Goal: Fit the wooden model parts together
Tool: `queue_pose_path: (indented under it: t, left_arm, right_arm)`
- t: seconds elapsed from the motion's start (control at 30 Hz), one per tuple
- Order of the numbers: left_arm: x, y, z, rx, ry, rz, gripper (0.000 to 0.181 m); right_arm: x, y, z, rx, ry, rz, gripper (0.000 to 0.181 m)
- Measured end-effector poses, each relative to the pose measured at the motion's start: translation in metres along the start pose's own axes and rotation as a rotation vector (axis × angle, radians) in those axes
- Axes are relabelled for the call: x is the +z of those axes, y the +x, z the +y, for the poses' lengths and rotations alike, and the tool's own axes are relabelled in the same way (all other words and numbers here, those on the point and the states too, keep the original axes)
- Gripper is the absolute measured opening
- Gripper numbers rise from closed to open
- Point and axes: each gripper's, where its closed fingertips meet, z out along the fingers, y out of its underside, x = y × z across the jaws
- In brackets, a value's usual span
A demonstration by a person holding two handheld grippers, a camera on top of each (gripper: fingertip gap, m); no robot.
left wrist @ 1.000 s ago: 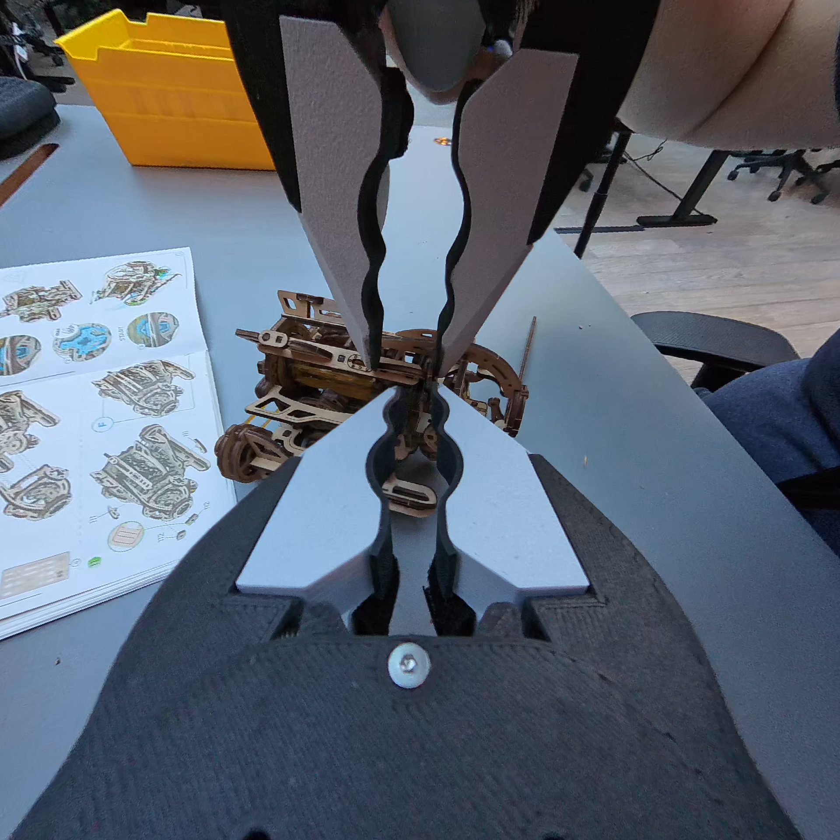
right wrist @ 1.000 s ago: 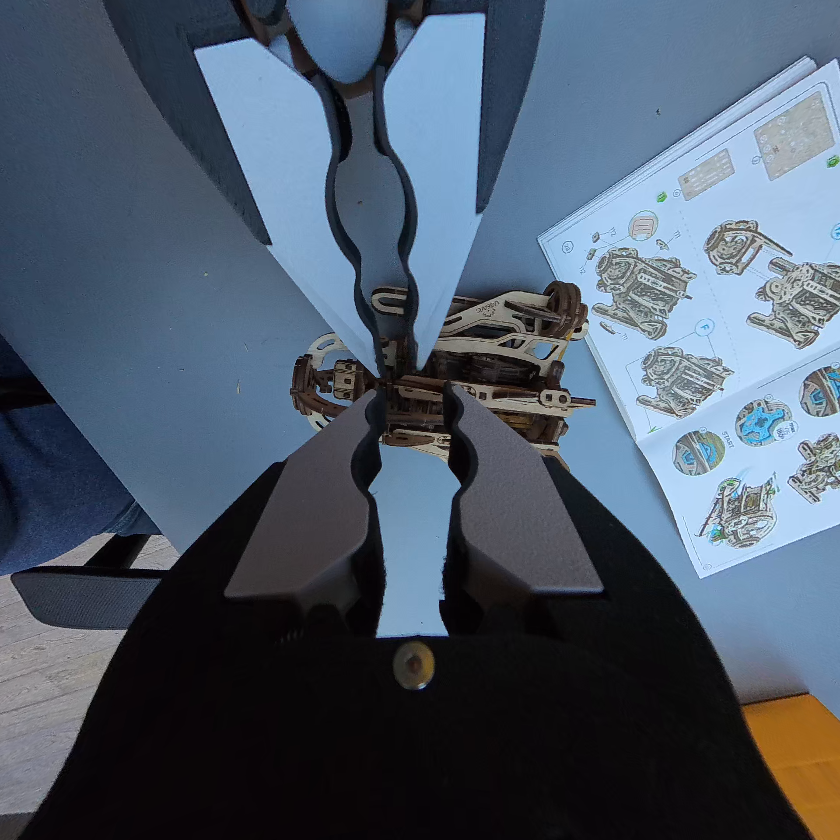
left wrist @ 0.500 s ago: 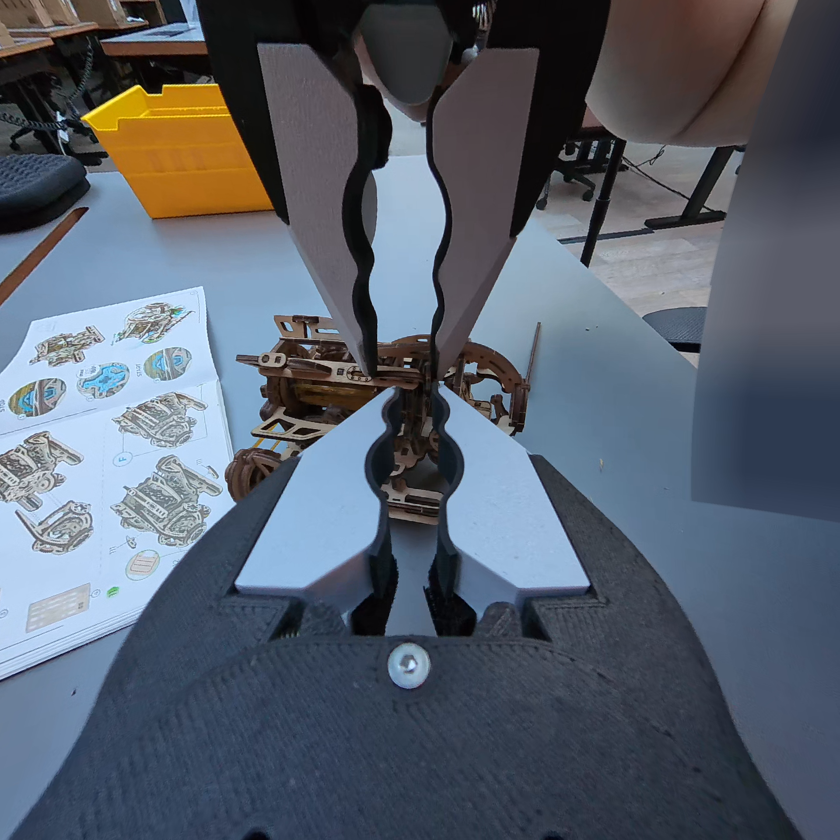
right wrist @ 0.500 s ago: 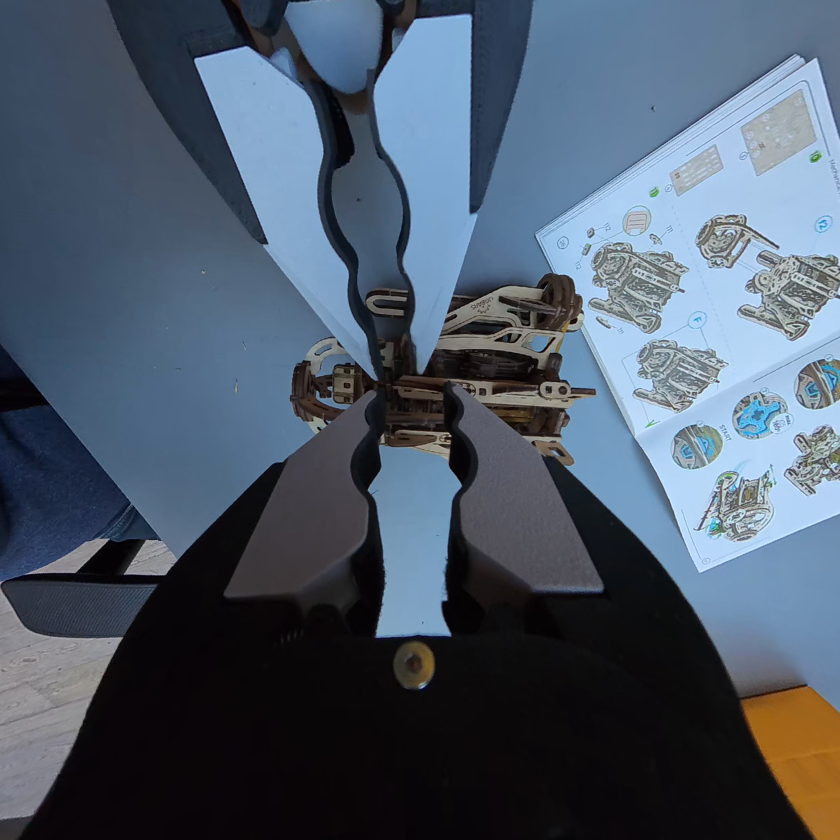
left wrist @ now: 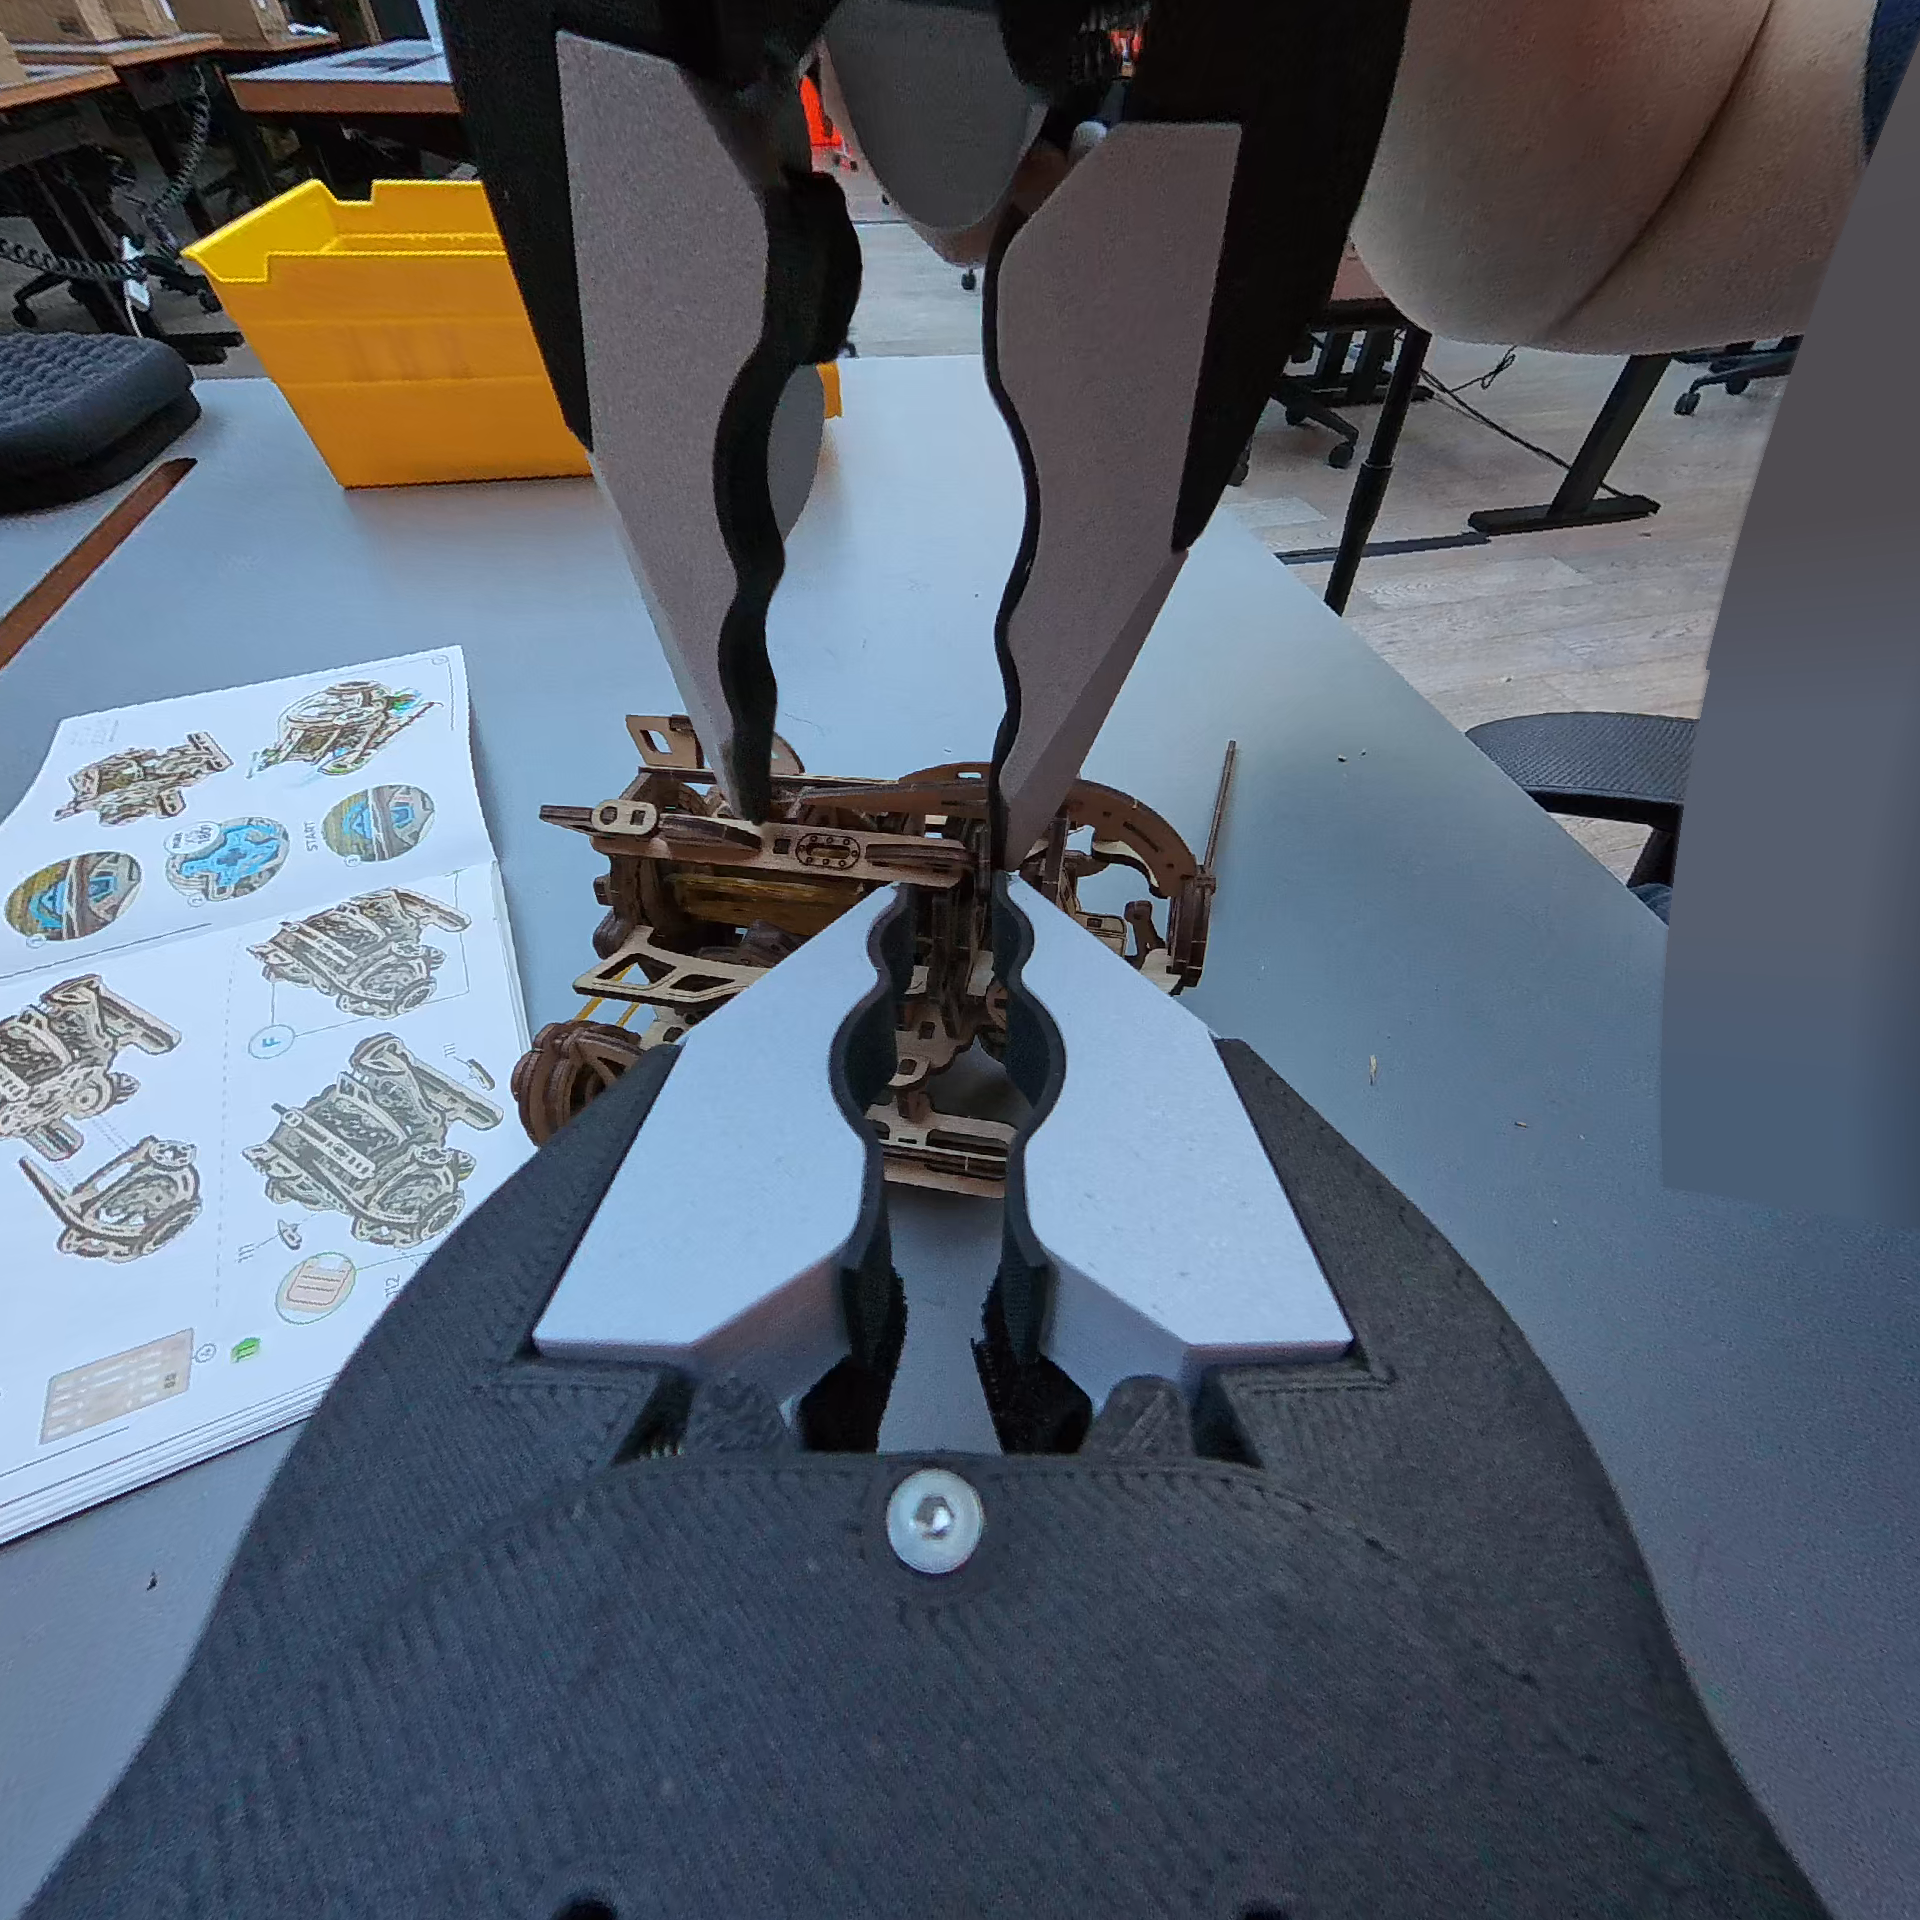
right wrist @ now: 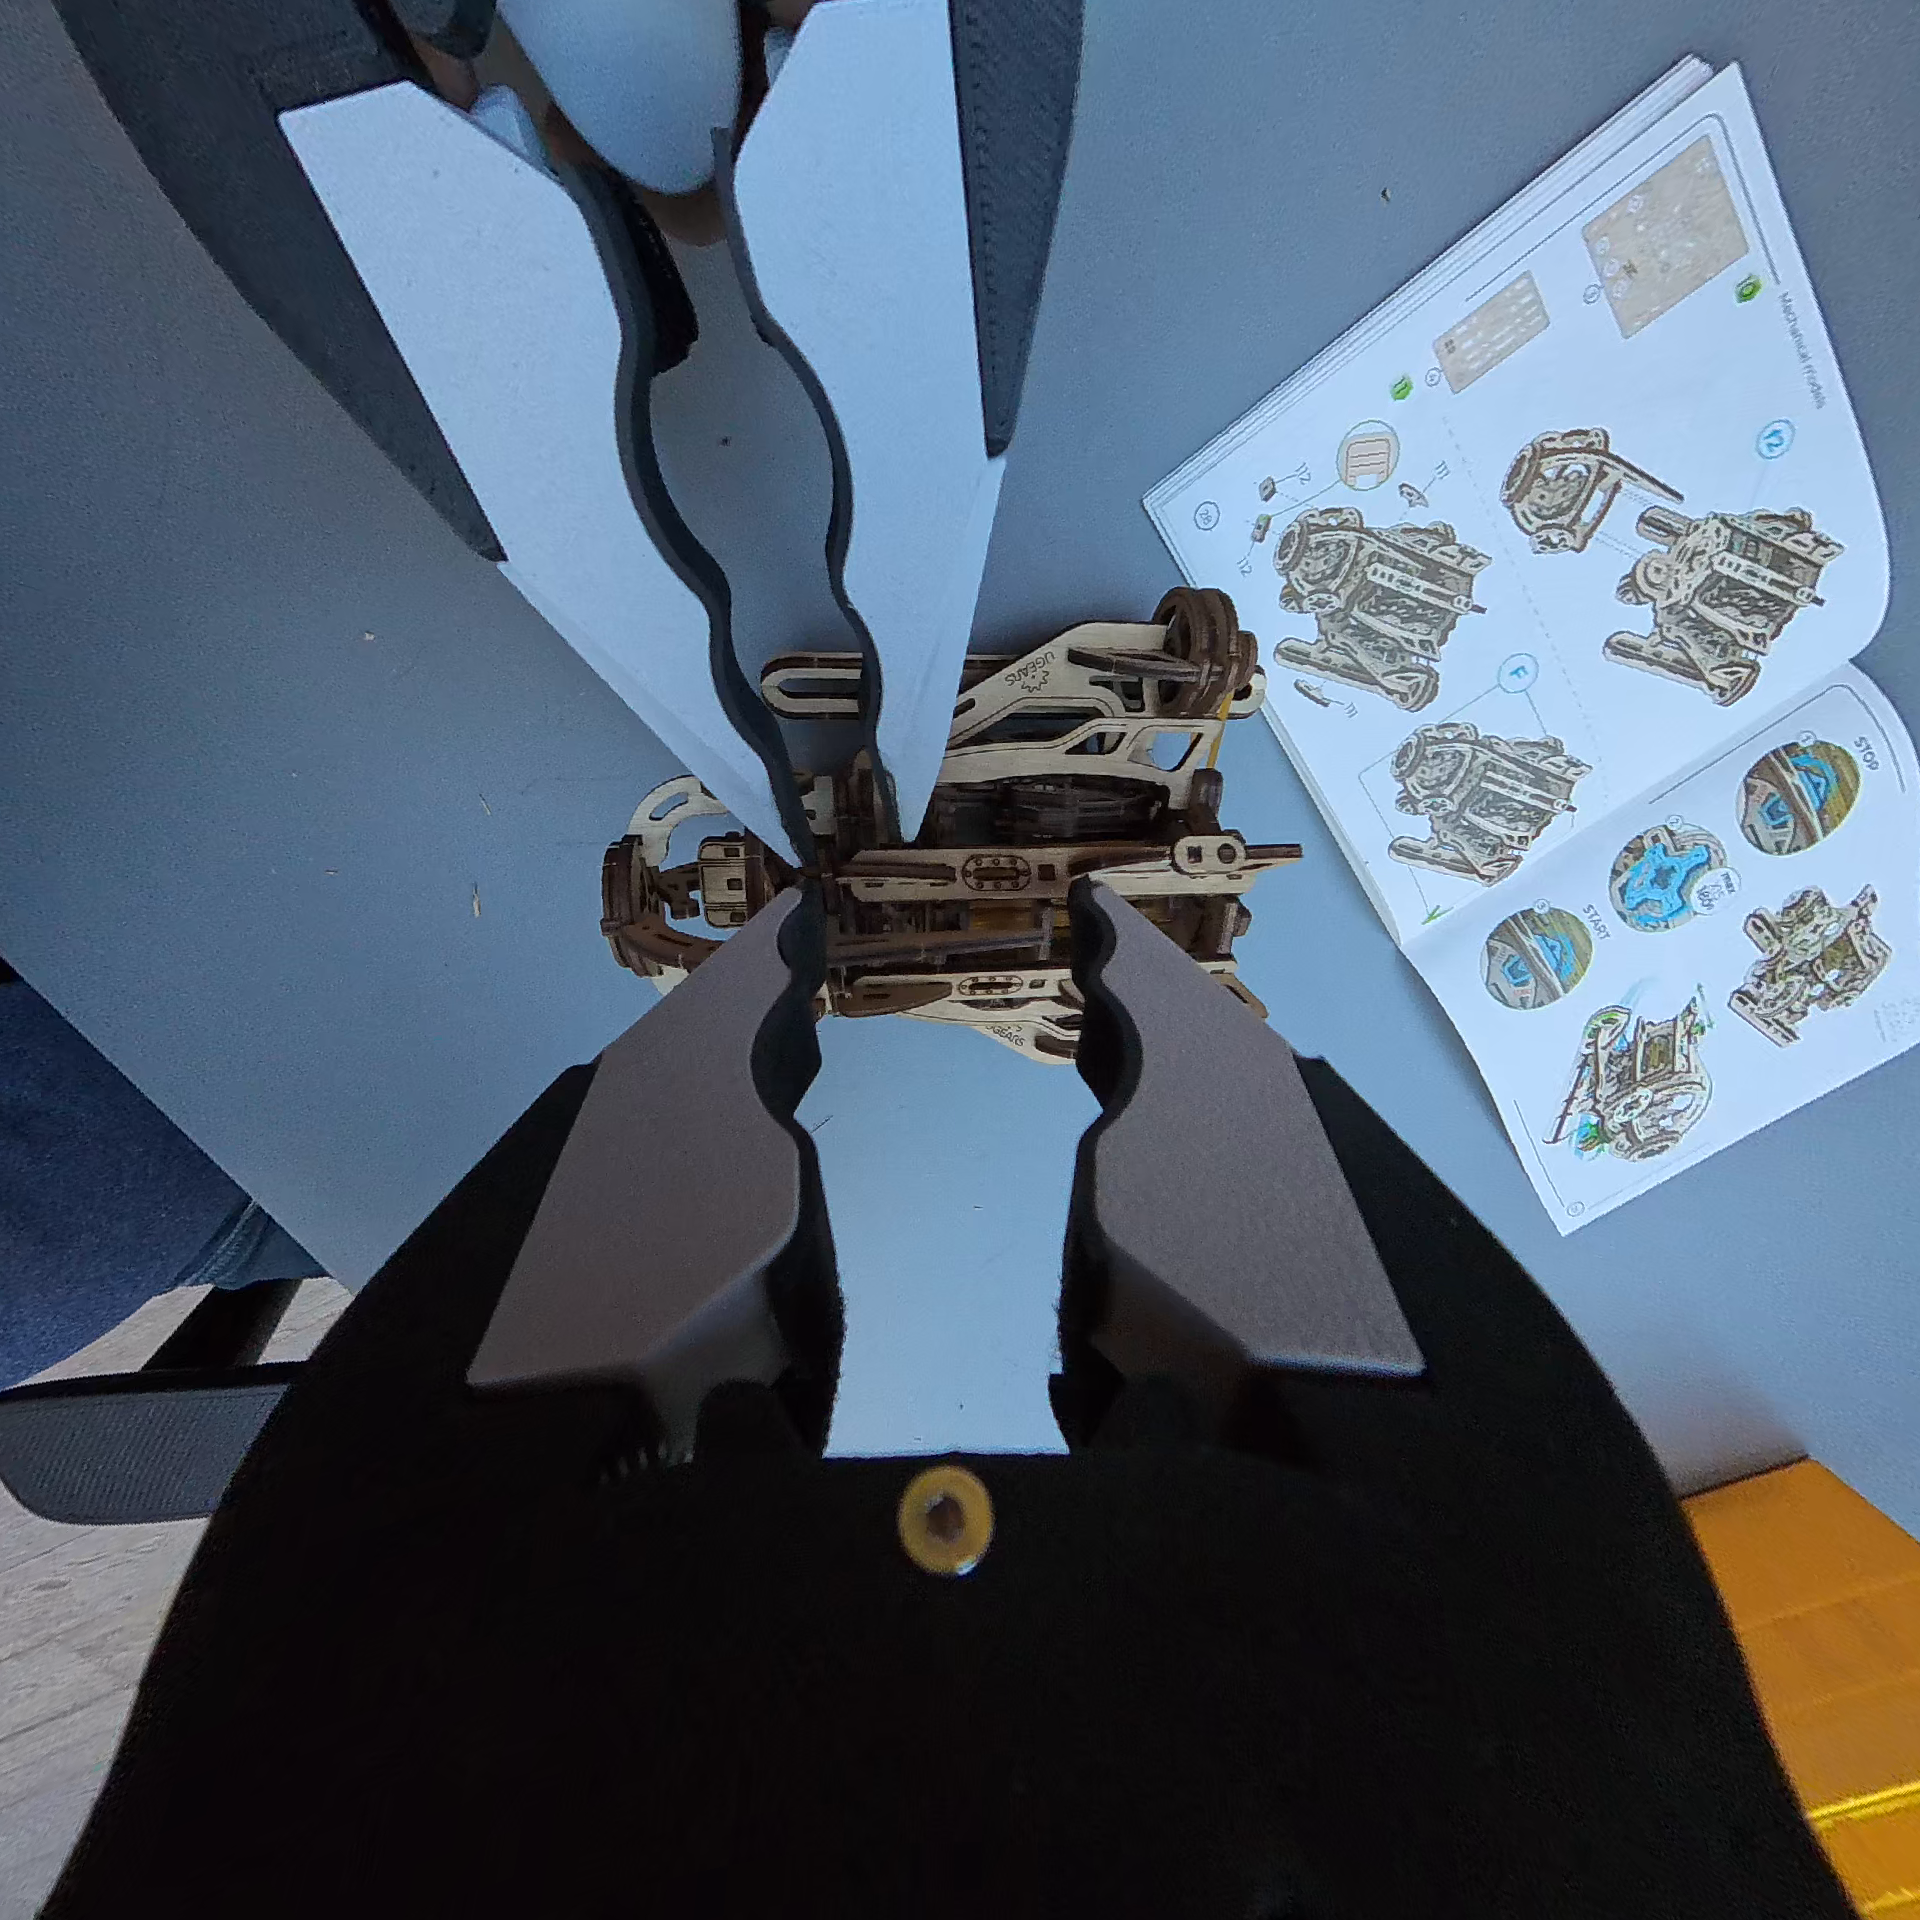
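Observation:
A wooden model (left wrist: pixel 790 862) of light and dark laser-cut parts stands on the grey table (left wrist: pixel 1403 935); it also shows in the right wrist view (right wrist: pixel 997 873). My left gripper (left wrist: pixel 948 891) is closed to a narrow gap on an upright part in the middle of the model. My right gripper (right wrist: pixel 943 899) is open, its fingertips straddling the model's top bar from the opposite side. The two grippers meet tip to tip over the model. The right gripper shows from above in the left wrist view (left wrist: pixel 875 826), and the left gripper in the right wrist view (right wrist: pixel 854 842).
An open instruction booklet (left wrist: pixel 260 987) lies left of the model, and shows in the right wrist view (right wrist: pixel 1558 675). A yellow bin (left wrist: pixel 395 343) stands at the far left. A thin wooden stick (left wrist: pixel 1218 800) lies right of the model. The table edge and a chair (left wrist: pixel 1579 758) are right. The tips of both grippers are at nearly the same place.
My right gripper's fingers have spread wider over the model's top bar. My left gripper keeps its hold. The model has stayed in place.

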Motion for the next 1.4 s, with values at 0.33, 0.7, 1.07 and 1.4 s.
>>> queue_pose_path:
  t: [0.33, 0.7, 1.07, 1.4]
  left_arm:
    - [0.0001, 0.0001, 0.0002, -0.001, -0.003, 0.0, 0.011]
    - [0.0008, 0.0015, 0.0001, -0.007, 0.037, 0.02, 0.008]
    - [0.0011, -0.0006, -0.0001, -0.001, 0.04, 0.018, 0.007]
    - [0.0017, -0.0037, 0.0003, -0.005, 0.046, 0.002, 0.011]
  right_arm:
    - [0.0015, 0.0003, 0.0015, 0.013, -0.006, -0.009, 0.047]
    - [0.0013, 0.0008, 0.0024, 0.037, 0.01, -0.018, 0.047]
    - [0.0005, 0.0012, 0.0007, -0.007, 0.04, -0.001, 0.042]
    - [-0.0003, -0.007, -0.0017, -0.123, 0.059, 0.0, 0.025]
